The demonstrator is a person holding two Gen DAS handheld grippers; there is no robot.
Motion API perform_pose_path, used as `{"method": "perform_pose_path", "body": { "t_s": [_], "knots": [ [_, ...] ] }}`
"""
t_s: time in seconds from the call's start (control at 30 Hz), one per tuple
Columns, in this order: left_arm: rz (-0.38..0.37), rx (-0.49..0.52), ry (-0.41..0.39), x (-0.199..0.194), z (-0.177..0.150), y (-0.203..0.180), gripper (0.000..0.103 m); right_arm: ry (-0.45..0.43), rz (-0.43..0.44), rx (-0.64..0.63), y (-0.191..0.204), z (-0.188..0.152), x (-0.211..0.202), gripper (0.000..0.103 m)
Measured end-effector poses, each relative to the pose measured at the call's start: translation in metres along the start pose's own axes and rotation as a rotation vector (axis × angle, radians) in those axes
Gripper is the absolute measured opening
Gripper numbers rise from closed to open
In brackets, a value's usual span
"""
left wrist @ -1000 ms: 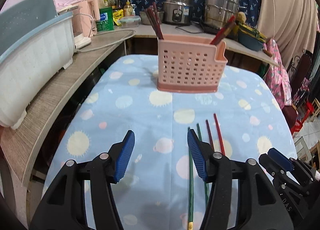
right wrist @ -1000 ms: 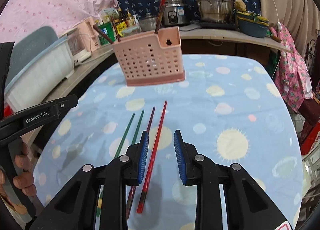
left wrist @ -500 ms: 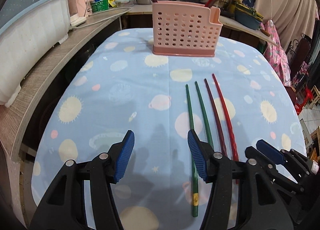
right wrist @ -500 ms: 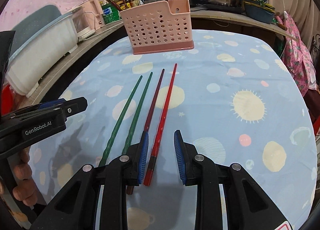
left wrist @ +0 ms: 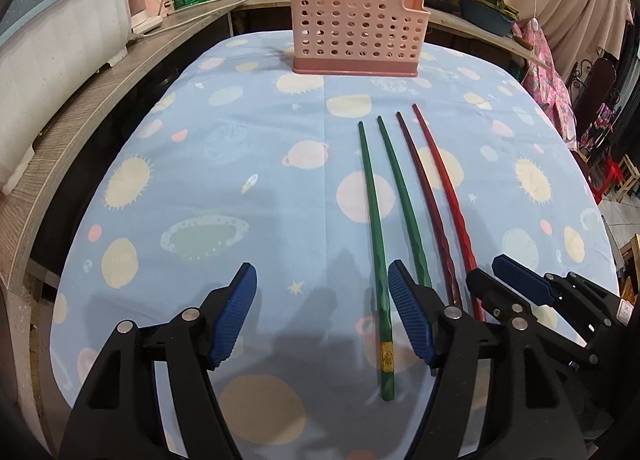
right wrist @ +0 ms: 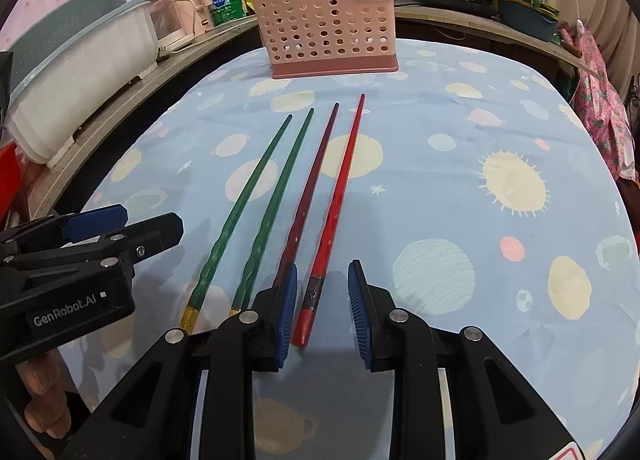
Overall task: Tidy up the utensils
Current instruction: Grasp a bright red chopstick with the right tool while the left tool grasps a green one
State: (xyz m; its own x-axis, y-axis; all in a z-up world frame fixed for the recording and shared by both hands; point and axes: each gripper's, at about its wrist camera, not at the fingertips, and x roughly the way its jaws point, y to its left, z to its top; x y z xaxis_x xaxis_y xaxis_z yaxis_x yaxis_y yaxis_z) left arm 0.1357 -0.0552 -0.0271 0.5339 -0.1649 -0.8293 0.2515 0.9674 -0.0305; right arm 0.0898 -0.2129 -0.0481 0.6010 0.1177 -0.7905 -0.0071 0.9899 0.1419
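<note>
Four chopsticks lay side by side on the cloth-covered counter, between the two grippers and the pink utensil basket standing at the far end; from the left, two green chopsticks and, a dark red chopstick and a bright red chopstick. Each long axis ran from the near edge toward the basket; the tapered tips pointed at the basket and the thick butt ends lay nearest the grippers; the four fanned slightly apart toward the near end.

The left gripper had its jaws opening, standing wide; the butt of the leftmost green chopstick lay between them, close to the right jaw and not pressed by either. The right gripper had its jaws narrowly parted, straddling the butt of the bright red chopstick without visible contact; nothing was held.

Probable hazards: the sticks lay close together, so a descending jaw could land on a neighbour and roll or scatter it; the right gripper's left jaw stood just over the dark red stick; a grip taken at the extreme butt end would likely let a long stick droop or pivot; the two grippers worked near each other and might collide.
</note>
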Motion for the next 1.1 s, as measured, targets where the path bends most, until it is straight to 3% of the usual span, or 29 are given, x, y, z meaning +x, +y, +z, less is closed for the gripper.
{"method": "perform_pose_path", "body": {
  "t_s": [0.23, 0.4, 0.77, 0.87, 0.93, 1.1],
  "knots": [
    [-0.017, 0.020, 0.035, 0.005, -0.013, -0.008, 0.067, 0.006, -0.027, -0.012, 0.001, -0.007, 0.002, 0.020],
    [-0.029, 0.040, 0.054, 0.007, -0.022, -0.014, 0.067, 0.002, -0.038, -0.001, -0.004, -0.010, 0.000, 0.008],
    [-0.038, 0.056, 0.085, 0.011, -0.039, -0.016, 0.064, 0.004, -0.027, 0.032, -0.011, -0.016, -0.005, 0.007],
    [-0.037, 0.053, 0.076, 0.010, -0.040, -0.014, 0.053, 0.006, -0.019, 0.041, -0.013, -0.017, -0.006, 0.007],
    [-0.040, 0.052, 0.071, 0.008, -0.039, -0.013, 0.037, 0.008, -0.017, 0.042, -0.013, -0.018, -0.006, 0.007],
    [-0.051, 0.047, 0.071, 0.008, -0.039, -0.011, 0.011, 0.008, -0.011, 0.044, -0.013, -0.019, -0.008, 0.007]
  ]
}}
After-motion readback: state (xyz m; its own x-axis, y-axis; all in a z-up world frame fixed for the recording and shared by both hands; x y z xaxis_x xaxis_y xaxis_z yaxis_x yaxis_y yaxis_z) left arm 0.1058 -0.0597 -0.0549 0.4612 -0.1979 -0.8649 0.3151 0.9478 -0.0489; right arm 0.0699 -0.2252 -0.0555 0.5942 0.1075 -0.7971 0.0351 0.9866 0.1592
